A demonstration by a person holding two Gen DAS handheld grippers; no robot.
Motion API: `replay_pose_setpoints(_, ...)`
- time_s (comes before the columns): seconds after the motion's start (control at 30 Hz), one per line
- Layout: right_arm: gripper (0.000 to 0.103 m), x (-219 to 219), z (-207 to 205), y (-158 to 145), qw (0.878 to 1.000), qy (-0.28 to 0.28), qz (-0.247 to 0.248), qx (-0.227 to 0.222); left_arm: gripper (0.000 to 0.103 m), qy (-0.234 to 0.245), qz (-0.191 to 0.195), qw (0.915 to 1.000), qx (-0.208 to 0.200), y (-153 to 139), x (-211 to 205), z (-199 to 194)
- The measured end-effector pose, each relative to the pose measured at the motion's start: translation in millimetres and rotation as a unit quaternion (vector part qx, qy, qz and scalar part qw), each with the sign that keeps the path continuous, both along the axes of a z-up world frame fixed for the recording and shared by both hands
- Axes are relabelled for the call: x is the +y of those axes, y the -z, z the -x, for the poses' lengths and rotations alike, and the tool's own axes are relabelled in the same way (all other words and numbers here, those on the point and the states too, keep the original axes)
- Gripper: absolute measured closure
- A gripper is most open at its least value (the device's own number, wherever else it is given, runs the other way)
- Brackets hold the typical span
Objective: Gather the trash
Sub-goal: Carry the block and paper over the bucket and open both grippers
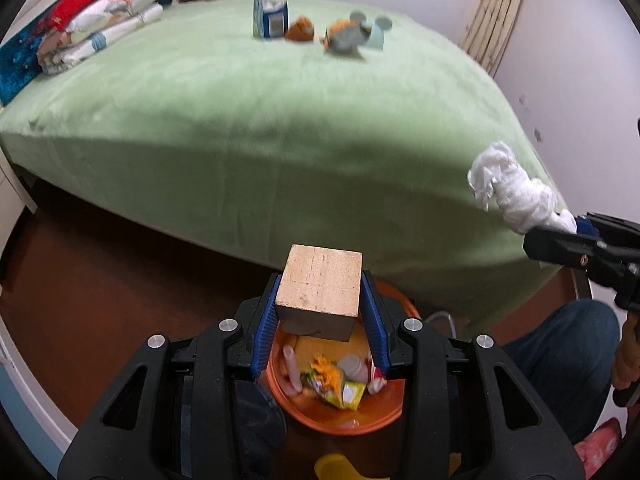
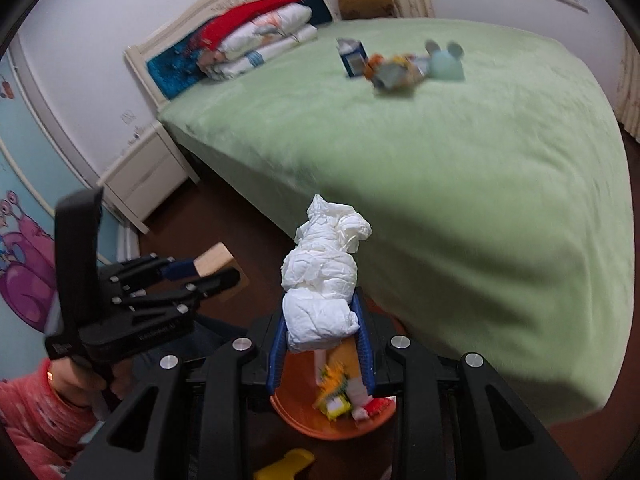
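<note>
Left gripper (image 1: 320, 312): we see its blue pads clamped on the two sides of a wooden block (image 1: 320, 292), which is held above the bin.
Right gripper (image 2: 322, 328): its pads are pressed against a crumpled white tissue wad (image 2: 322, 280) that sticks up and forward past the fingertips; it too hangs over the bin.
Orange bin (image 1: 340, 420): it sits on the dark floor just beside the foot of the bed, below both tools. Inside we make out a yellow snack wrapper (image 1: 340, 388), a small pale bottle and a red-and-white scrap.
Yellow item (image 2: 286, 464): it lies on the floor nearer to us than the bin; we cannot tell what it is.
Bed (image 2: 460, 200): a green cover drapes over the edge near the bin.
Far on the bed: a blue-and-white carton (image 1: 270, 18) stands upright, with blurred crumpled wrappers (image 1: 344, 38) and a pale blue mouse-eared toy (image 2: 446, 62) beside it.
Headboard end: folded bedding (image 2: 264, 36) is stacked there.
</note>
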State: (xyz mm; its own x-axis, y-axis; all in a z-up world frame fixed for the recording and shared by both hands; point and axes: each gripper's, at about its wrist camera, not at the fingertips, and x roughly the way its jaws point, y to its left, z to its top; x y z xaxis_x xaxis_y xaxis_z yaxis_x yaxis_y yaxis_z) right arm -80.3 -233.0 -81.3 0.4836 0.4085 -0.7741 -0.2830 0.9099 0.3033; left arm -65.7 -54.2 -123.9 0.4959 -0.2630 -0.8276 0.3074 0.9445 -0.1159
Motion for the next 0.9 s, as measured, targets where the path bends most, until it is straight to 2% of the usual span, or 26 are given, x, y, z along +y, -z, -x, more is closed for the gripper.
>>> replay_pose_setpoints(0.3, 0.073, -1.3, 8.6, 61.8, 0.996, 0.021, 0.011, 0.085, 0.065, 0.005, -0.020, 0.9969, 0.076, 59.7, -7.4, 2.4)
replay_pose_setpoints(0.6, 0.073, 9.3, 1.6, 122.4, 0.984, 0.027, 0.027, 0.176, 0.065, 0.001, -0.041, 0.9888, 0.143, 113.7, -12.7, -1.5)
replay_pose_setpoints(0.83, 0.073, 23.3, -4.4, 144.4, 0.978, 0.014, 0.045, 0.204, 0.065, -0.001, -0.049, 0.9819, 0.183, 143.4, -18.4, -4.3)
replay_pose_setpoints(0.9, 0.069, 28.6, -9.2, 146.5, 0.977, 0.012, 0.047, 0.208, 0.065, 0.000, -0.050, 0.9804, 0.190, 147.5, -19.1, -4.4)
